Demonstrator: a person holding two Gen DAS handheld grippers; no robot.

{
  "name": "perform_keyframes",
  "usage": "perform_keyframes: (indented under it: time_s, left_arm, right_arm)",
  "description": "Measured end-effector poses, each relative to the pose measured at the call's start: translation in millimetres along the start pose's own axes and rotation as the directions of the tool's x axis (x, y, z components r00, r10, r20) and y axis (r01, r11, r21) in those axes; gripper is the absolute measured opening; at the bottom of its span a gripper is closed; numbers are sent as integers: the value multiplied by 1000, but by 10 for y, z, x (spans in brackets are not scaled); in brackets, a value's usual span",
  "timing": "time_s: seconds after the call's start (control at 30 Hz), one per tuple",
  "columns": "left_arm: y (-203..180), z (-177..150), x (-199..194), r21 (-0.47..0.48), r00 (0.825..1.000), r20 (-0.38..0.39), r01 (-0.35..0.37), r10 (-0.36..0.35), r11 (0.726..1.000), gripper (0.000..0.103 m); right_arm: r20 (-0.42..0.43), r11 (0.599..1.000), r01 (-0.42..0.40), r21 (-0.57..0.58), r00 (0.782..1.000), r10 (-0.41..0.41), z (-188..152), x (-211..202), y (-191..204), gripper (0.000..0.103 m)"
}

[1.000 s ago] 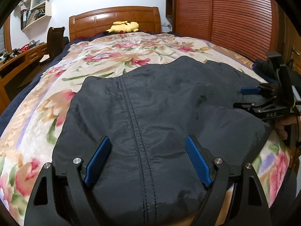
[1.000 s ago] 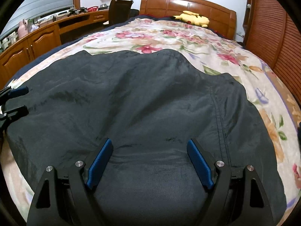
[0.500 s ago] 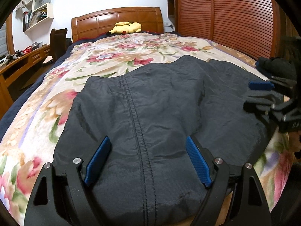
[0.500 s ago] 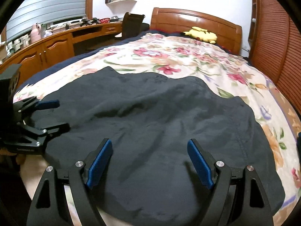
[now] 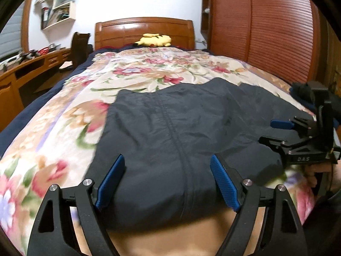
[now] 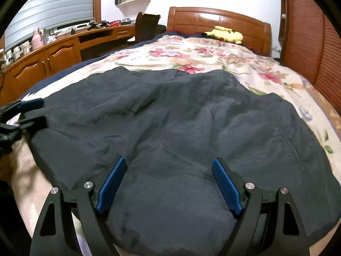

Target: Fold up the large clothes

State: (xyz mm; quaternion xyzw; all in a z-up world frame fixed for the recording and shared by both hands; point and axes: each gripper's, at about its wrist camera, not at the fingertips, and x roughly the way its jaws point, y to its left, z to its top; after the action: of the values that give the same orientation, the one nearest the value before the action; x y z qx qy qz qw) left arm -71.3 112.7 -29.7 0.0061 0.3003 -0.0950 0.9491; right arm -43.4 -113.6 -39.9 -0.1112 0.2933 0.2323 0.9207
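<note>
dark garment flat on floral bedspread | left gripper – jaws spread | right gripper – jaws spread

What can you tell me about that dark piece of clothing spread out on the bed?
The dark navy garment lies spread flat on the floral bedspread, near the foot of the bed. Its fabric looks thin and slightly shiny, with soft wrinkles. A double-stitched seam runs lengthwise down it, and its far edge is wavy. What kind of garment it is, I cannot tell. The left gripper and the right gripper are above its near edge with jaws wide open, gripping nothing.
</note>
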Motion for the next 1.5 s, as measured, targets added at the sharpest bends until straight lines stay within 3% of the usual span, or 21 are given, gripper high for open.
perform_keyframes:
  time_s: [0.27, 0.5, 0.67, 1.03, 1.13, 1.23, 1.37, 1.5]
  left_arm:
    - [220, -63, -172, -49, 994, -16, -109, 109, 993, 83]
    - [379, -136, -90, -115, 991, -85, -117, 107, 986, 83]
    - [437, -185, -53, -133, 984, -128, -144, 127, 981, 84]
    - [643, -287, 114, -285, 980, -197, -74, 17, 956, 83]
    - [633, -277, 105, -283, 980, -200, -66, 9, 957, 75]
    - [628, -261, 105, -301, 979, -202, -33, -30, 953, 59]
    - [589, -205, 115, -348, 970, -210, 44, -124, 937, 17]
    - [294, 41, -25, -208, 983, -184, -21, -18, 978, 11]
  right_arm:
    - [8, 1000, 15, -10, 1000, -15, -16, 7, 32, 84]
    - [10, 1000, 3, 3, 1000, -3, -36, -12, -11, 84]
    - [8, 998, 51, -20, 999, -51, -49, -55, 62, 84]
    - [-15, 996, 91, 1, 996, -91, -33, -216, 23, 84]
    - [-19, 995, 94, -18, 995, -95, 0, -259, 24, 84]
    - [-28, 996, 85, -5, 996, -85, 25, -278, 0, 84]
    - [-29, 996, 83, -19, 996, -84, 22, -330, 17, 84]
    - [-21, 997, 63, -34, 998, -64, -42, -416, -54, 84]
